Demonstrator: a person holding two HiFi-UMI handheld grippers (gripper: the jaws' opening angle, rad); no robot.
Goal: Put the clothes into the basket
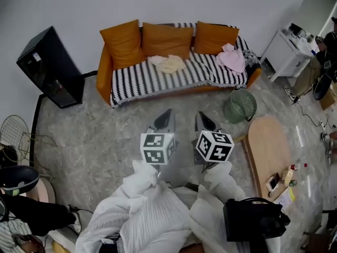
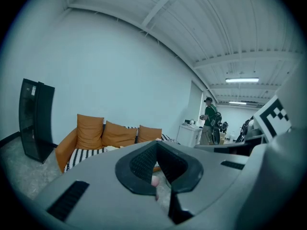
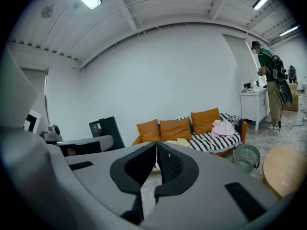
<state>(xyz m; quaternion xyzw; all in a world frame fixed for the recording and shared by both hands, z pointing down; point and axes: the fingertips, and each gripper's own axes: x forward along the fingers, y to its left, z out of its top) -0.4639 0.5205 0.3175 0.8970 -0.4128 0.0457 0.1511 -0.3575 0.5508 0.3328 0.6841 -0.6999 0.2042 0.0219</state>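
Observation:
A cream garment [image 1: 169, 63] lies mid-seat on the striped sofa [image 1: 137, 80], and a pink garment [image 1: 231, 59] is heaped at the sofa's right end. The round green basket [image 1: 240, 105] stands on the floor in front of that end. My left gripper [image 1: 167, 114] and right gripper [image 1: 203, 117] are side by side over the bare floor, well short of the sofa, both pointing at it. Each is shut with nothing between its jaws. The right gripper view shows its closed jaws [image 3: 157, 145], the pink garment [image 3: 223, 127] and the basket [image 3: 246, 155]. The left gripper [image 2: 156, 145] faces the sofa's left part.
An oval wooden table [image 1: 268, 149] with small items stands right of the grippers. A black cabinet [image 1: 50, 67] is at far left, a white cabinet [image 1: 288, 49] at far right with a person [image 3: 271, 80] beside it. A black bag [image 1: 253, 220] sits near my right.

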